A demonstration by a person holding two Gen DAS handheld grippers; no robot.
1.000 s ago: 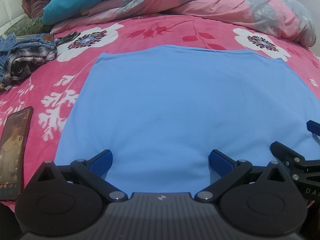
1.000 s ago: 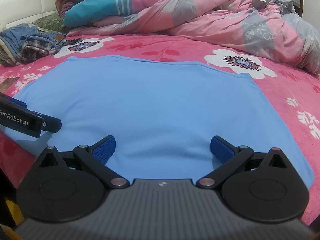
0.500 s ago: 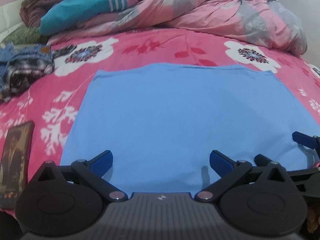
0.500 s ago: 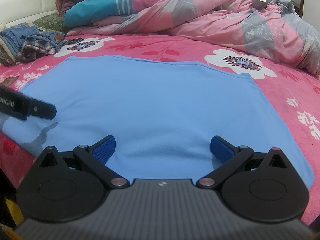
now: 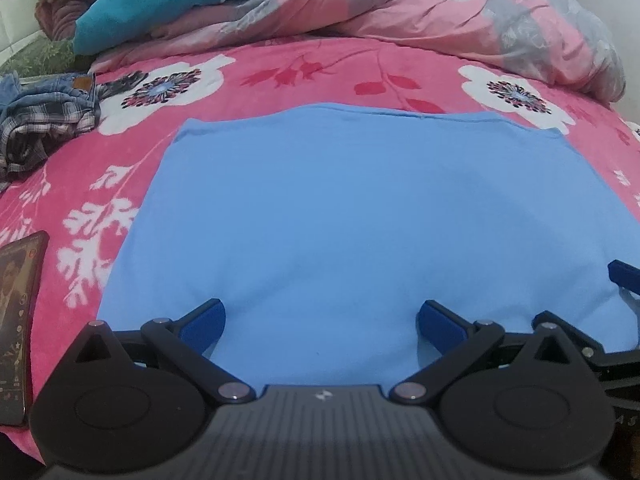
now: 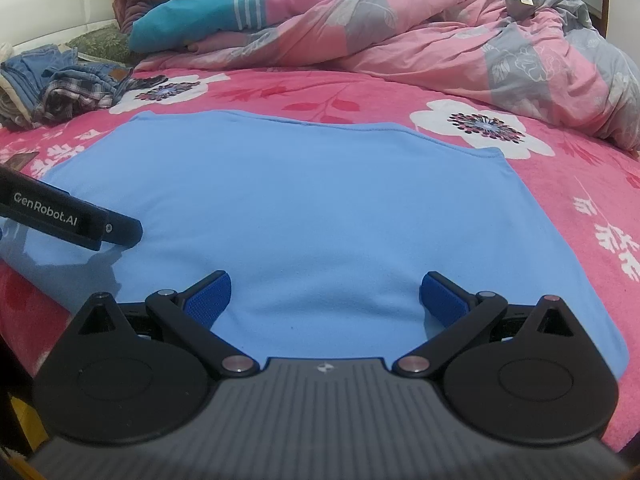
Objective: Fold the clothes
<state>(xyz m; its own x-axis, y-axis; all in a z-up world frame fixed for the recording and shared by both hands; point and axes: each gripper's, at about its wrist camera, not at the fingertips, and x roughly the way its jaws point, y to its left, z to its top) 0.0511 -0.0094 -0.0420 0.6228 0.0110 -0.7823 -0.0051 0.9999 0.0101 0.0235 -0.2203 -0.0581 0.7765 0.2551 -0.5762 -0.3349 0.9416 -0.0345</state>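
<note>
Left wrist view had the left gripper (image 5: 320, 316) right at the near hem of the blue garment (image 5: 360, 216), jaws spread wide apart and holding nothing, the cloth lying flat between the blue pads. Same deal from the right wrist view: right gripper (image 6: 326, 292) hovering at the near edge of that garment, jaws wide apart too, nothing pinched. The two tools sat side by side, close together.

The garment itself was smoothed out flat on the pink floral bedspread (image 5: 300, 76), near edge at the front of the bed, far hem running straight across. No fold in it that I could see, so my guess was they were lining up for the first fold. Next move probably calls for both tools to drop onto the near edge, pinch it, and carry it toward the far hem.

Off to the left lay a phone (image 5: 18, 320), further back a heap of plaid and denim clothes (image 5: 44, 124), and beyond all that a rumpled pink-and-grey duvet (image 6: 440, 32).
</note>
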